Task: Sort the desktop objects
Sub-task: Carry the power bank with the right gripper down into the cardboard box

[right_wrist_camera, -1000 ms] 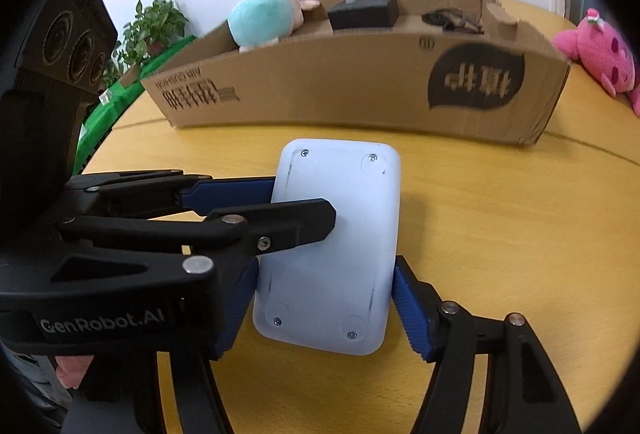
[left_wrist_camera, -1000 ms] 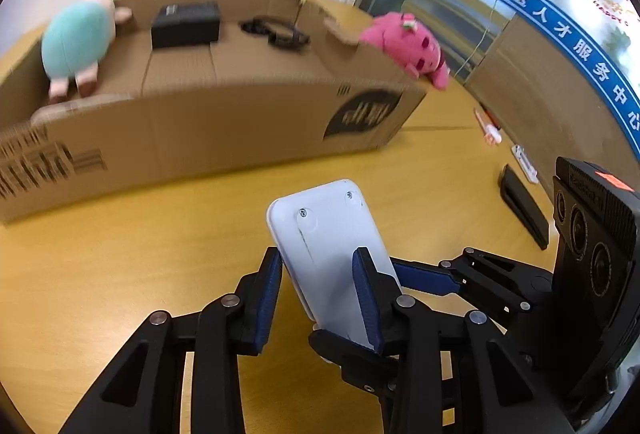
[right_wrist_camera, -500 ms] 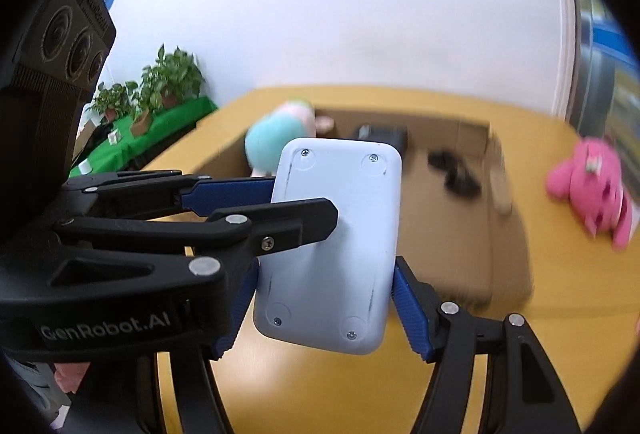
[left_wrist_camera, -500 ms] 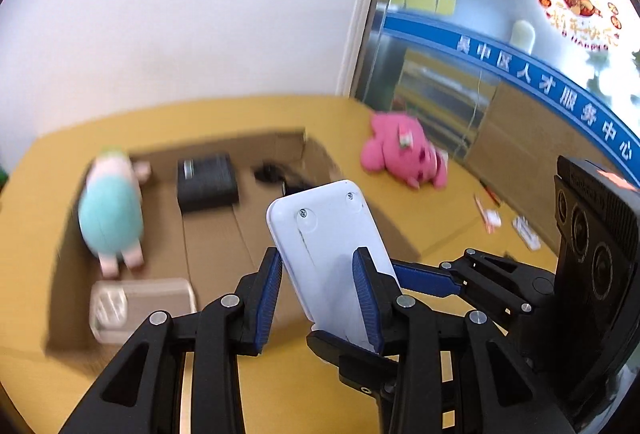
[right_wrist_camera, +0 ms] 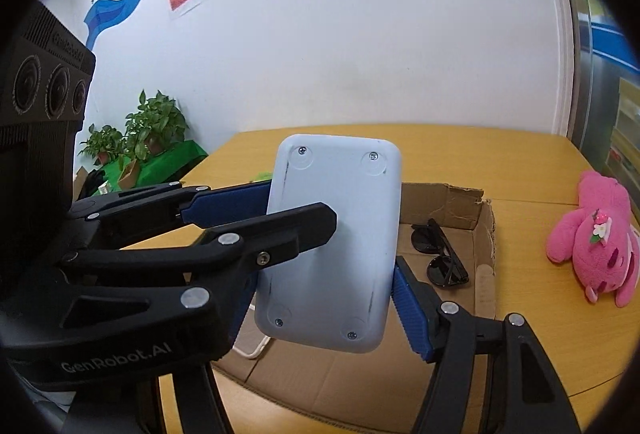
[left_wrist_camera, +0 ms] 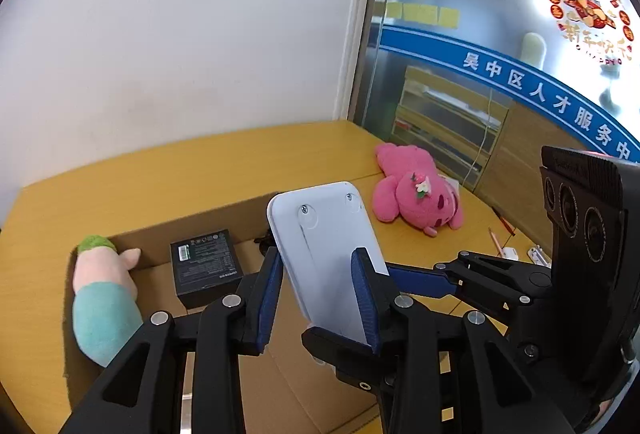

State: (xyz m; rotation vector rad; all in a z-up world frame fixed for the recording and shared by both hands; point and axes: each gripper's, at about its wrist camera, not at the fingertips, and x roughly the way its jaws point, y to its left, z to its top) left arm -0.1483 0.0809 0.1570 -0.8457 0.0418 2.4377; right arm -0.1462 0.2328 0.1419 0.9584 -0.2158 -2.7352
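Observation:
A white flat plastic device with screws on its back is held in the air over an open cardboard box. My left gripper is shut on its lower part. My right gripper is shut on its two long edges; the device fills the middle of the right wrist view. The left gripper's fingers cross in front of the device from the left in that view. The box lies below both grippers.
In the box lie a teal and pink plush, a black carton and black sunglasses. A pink plush lies on the yellow table right of the box; it also shows in the right wrist view. Small items lie at the right edge.
Both grippers have lifted the white device from the table in front of the box to a height above it. I now look down into the box.

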